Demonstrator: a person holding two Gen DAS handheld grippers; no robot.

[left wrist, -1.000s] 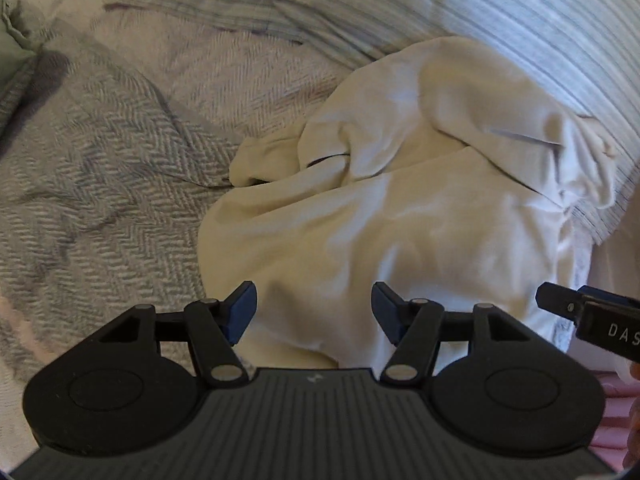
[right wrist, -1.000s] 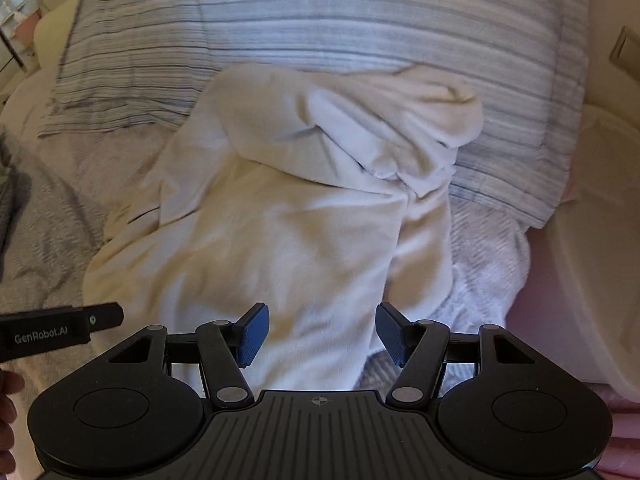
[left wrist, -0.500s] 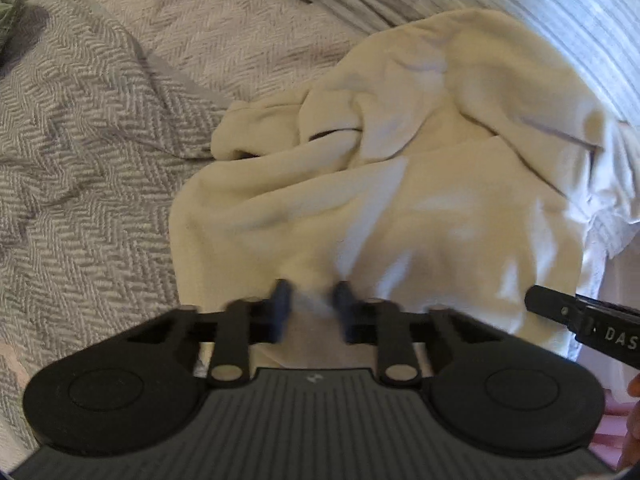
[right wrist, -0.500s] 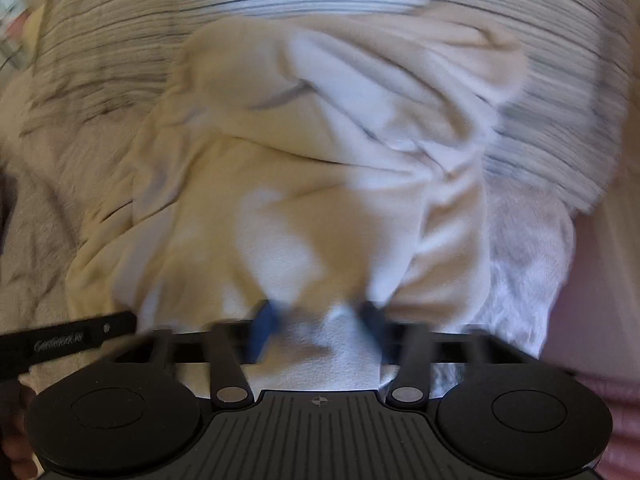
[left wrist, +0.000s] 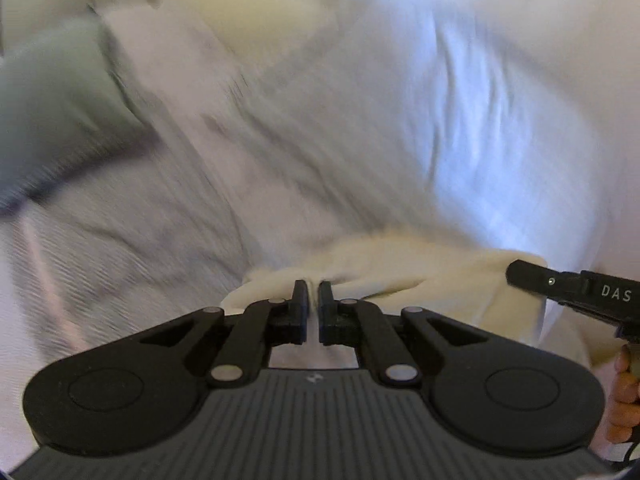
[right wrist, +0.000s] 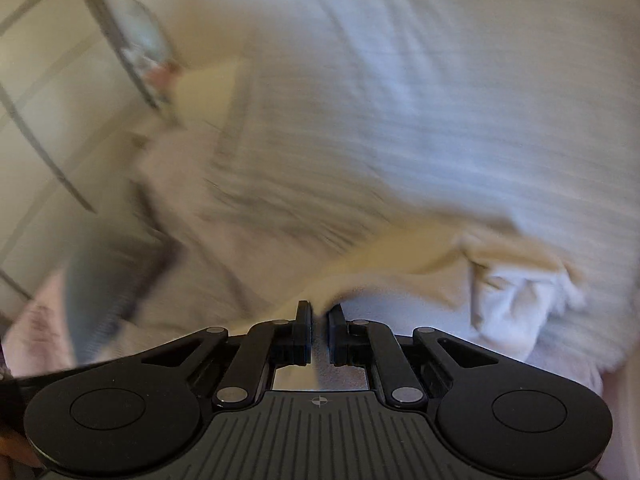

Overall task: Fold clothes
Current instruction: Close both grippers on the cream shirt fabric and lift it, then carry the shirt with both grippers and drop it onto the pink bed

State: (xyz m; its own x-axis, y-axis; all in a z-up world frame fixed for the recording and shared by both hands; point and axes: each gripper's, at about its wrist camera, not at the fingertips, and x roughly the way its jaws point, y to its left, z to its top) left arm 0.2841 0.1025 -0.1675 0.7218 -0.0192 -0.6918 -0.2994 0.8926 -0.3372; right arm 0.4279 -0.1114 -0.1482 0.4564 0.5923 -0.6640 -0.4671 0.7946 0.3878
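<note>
Bedding (left wrist: 132, 240): grey woven cover filled most of both wrist views, heavily smeared by motion blur; weave and folds could not be read. Striped pillow (right wrist: 420, 128): lay beyond the cream garment, its stripes only faintly legible, its edges cut off by the fisheye rim. Grey-green cloth (left wrist: 52, 120): to the far left of the garment, shape indistinct. Pale wall with thin rails (right wrist: 44, 92): behind the pillow at left, blurred; nature of the rails could not be told. Cream garment (left wrist: 400, 268): the task's item, bunched above the bedding, stretched between the two tools; most of its body was hidden below the tool housings, and its type could not be made out. Left gripper (left wrist: 313, 300): jaws drawn nearly together, pinching an edge of the garment. Right gripper (right wrist: 319, 320): jaws likewise closed on a fold of the garment; its black tip also showed at the right edge of the left wrist view. Hand (left wrist: 626, 396): partly visible beneath that tip, cut off by the frame.
</note>
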